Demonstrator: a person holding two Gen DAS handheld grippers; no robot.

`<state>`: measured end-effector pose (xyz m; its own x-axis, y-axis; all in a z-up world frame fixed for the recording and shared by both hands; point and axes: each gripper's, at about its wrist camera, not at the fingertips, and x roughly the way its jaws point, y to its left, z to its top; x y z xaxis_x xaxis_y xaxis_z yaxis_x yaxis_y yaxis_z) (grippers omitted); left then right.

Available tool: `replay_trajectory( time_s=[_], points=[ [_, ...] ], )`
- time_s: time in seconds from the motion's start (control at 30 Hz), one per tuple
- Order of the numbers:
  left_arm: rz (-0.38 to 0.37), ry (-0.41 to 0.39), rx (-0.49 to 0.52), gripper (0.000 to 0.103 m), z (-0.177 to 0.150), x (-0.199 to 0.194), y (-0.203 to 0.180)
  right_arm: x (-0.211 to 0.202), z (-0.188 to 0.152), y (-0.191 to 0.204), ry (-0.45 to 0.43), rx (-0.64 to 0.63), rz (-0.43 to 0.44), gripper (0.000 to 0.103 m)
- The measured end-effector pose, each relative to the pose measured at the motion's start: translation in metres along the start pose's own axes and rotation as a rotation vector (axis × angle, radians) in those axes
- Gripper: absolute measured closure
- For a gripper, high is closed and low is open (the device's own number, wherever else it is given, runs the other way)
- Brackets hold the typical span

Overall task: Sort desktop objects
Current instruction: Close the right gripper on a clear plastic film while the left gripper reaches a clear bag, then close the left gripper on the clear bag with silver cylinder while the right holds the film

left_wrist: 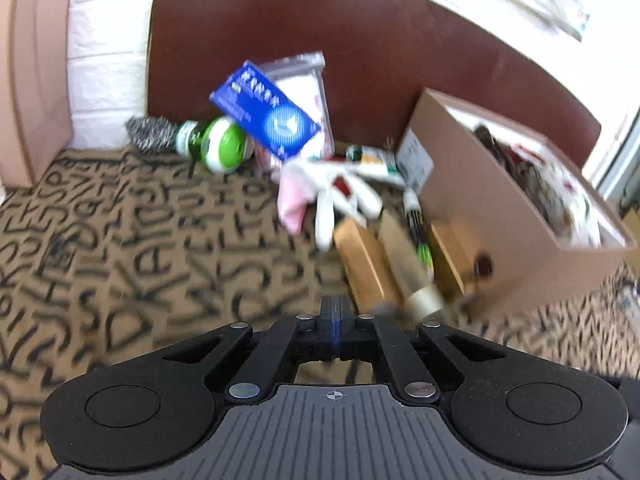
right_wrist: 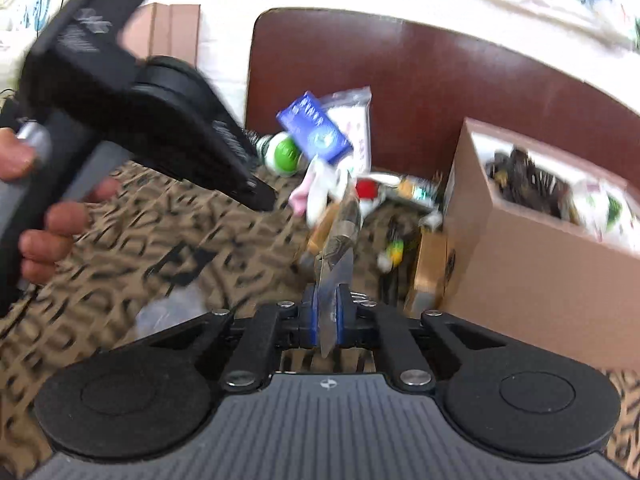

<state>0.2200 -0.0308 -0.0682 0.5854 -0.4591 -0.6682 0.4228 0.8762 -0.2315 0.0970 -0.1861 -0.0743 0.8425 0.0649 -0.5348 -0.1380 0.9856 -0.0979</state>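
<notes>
Two grippers were in your hands. Your right gripper (right_wrist: 328,316), low centre in its own view, pinched a flat, silvery, blurred packet (right_wrist: 335,264) between its blue pads. Your left gripper (left_wrist: 336,312) had its jaws pressed together on nothing. Your left hand (right_wrist: 40,216) showed at the right view's left edge. Just beyond the grippers, loose items lay on the letter-patterned cloth (left_wrist: 120,240): a blue box (left_wrist: 264,116), a green-capped bottle (left_wrist: 216,144), a white glove (left_wrist: 336,192). The open cardboard box (left_wrist: 500,216) stood at right.
</notes>
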Motion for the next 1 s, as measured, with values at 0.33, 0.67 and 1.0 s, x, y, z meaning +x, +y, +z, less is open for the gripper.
replay_trajectory(
  time_s=[0.33, 0.67, 1.0],
  points=[
    [-0.046, 0.065, 0.013, 0.078, -0.027, 0.004, -0.024, -0.036, -0.025, -0.018, 0.055, 0.066, -0.034, 0.083],
    [-0.109, 0.105, 0.088, 0.033, -0.017, 0.021, -0.07, -0.032, -0.025, -0.019, 0.04, 0.063, 0.021, 0.06],
    [-0.079, 0.166, 0.129, 0.027, -0.023, 0.053, -0.094, -0.036, -0.038, -0.054, 0.072, 0.132, -0.088, 0.059]
  ],
)
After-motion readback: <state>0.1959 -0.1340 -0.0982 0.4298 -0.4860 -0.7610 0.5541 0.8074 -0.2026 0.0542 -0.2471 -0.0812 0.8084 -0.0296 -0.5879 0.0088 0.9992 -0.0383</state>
